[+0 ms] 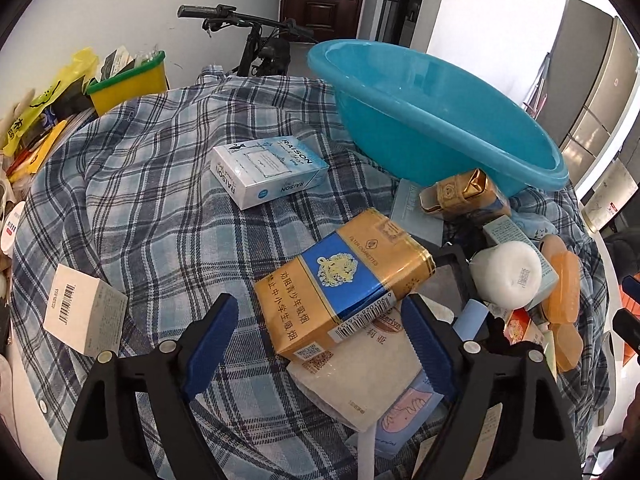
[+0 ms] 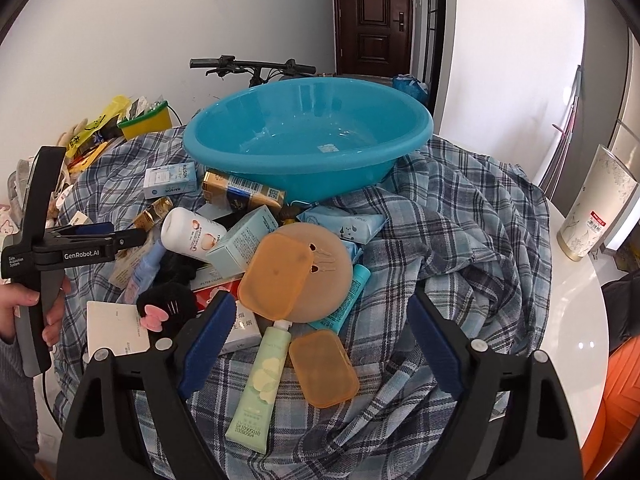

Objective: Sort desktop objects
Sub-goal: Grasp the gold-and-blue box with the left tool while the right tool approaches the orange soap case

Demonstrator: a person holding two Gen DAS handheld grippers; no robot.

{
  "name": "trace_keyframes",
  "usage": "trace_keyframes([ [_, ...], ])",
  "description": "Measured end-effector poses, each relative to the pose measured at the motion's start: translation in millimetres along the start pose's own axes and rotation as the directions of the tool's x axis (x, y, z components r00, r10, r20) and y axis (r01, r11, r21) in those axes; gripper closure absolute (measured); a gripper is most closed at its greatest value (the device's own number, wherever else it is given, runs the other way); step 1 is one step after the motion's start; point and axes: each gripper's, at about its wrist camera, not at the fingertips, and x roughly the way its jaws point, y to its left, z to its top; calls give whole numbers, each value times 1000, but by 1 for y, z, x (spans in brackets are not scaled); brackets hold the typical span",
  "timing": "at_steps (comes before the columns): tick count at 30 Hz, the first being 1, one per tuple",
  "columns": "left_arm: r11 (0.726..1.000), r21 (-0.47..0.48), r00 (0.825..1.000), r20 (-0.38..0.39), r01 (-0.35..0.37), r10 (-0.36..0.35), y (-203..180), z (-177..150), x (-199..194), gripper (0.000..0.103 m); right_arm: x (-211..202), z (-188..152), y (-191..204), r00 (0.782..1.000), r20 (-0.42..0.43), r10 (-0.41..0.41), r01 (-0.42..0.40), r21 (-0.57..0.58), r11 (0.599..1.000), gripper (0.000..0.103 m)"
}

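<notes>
Blue-padded fingers (image 1: 424, 344) of the left gripper (image 1: 320, 332) are spread wide, nothing pinched; a gold pack (image 1: 344, 280) lies just ahead between them, propped askew on a white pouch (image 1: 360, 376), so its long sides are offered to the pads

Right gripper (image 2: 320, 328) likewise spread and empty, held above a green tube (image 2: 260, 380) and an orange case (image 2: 324, 366) lying flat on the plaid cloth (image 2: 460, 240)

Beyond these, the clutter is heaped: second orange case (image 2: 276, 276) leaning on a tan disc (image 2: 320, 276), white bottle (image 2: 194, 238) on its side, teal box (image 2: 244, 240), black plush (image 2: 168, 300)

Raison box (image 1: 268, 172) lies apart on the cloth, white carton (image 1: 84, 320) well apart at left

Blue basin (image 2: 308, 140) stands behind the heap with only a small label seen on its floor; judged the likely receptacle, sorting barely begun

Heap is interlocked, so any piece lifted may drag neighbours
</notes>
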Motion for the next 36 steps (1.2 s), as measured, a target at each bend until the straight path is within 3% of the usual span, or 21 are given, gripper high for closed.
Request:
trace_keyframes([
  [3, 999, 16, 999, 1, 41, -41, -2, 0, 2, 18, 1, -1, 0, 1000, -2, -1, 1, 0, 1000, 16],
  [7, 998, 55, 1000, 8, 18, -19, -10, 1, 3, 48, 3, -2, -3, 1000, -6, -6, 6, 11, 1000, 16],
  [10, 997, 75, 1000, 1, 15, -15, -13, 5, 6, 64, 6, -4, -6, 1000, -12, -6, 6, 15, 1000, 16],
  [12, 996, 88, 1000, 2, 1, -1, -13, 9, 7, 68, 7, -6, -7, 1000, -14, -7, 7, 17, 1000, 16],
  [17, 981, 182, 997, 34, -72, 67, -23, 18, 12, 68, 11, -10, -9, 1000, -23, -7, 7, 17, 1000, 16],
  [18, 974, 208, 995, 47, -95, 87, -26, 19, 13, 62, 12, -11, -10, 1000, -25, -7, 8, 18, 1000, 16],
  [21, 954, 270, 987, 129, -133, 101, -34, 21, 9, 25, 16, -12, -12, 999, -33, -6, 7, 24, 1000, 16],
  [22, 948, 288, 983, 159, -137, 94, -36, 21, 6, 21, 17, -12, -13, 999, -36, -6, 7, 25, 1000, 16],
  [25, 924, 339, 972, 209, -177, 109, -41, 24, 6, 21, 20, -12, -15, 999, -41, -9, 10, 25, 1000, 16],
  [28, 892, 395, 969, 199, -219, 149, -45, 27, 16, 21, 23, -12, -15, 999, -45, -9, 10, 23, 1000, 16],
  [32, 876, 467, 992, 88, -118, 87, -45, 30, 30, 21, 27, -12, -14, 999, -52, -2, 3, 20, 1000, 16],
  [36, 829, 545, 992, 64, -127, 110, -51, 31, 36, 21, 32, -13, -16, 998, -64, -4, 5, 27, 1000, 16],
])
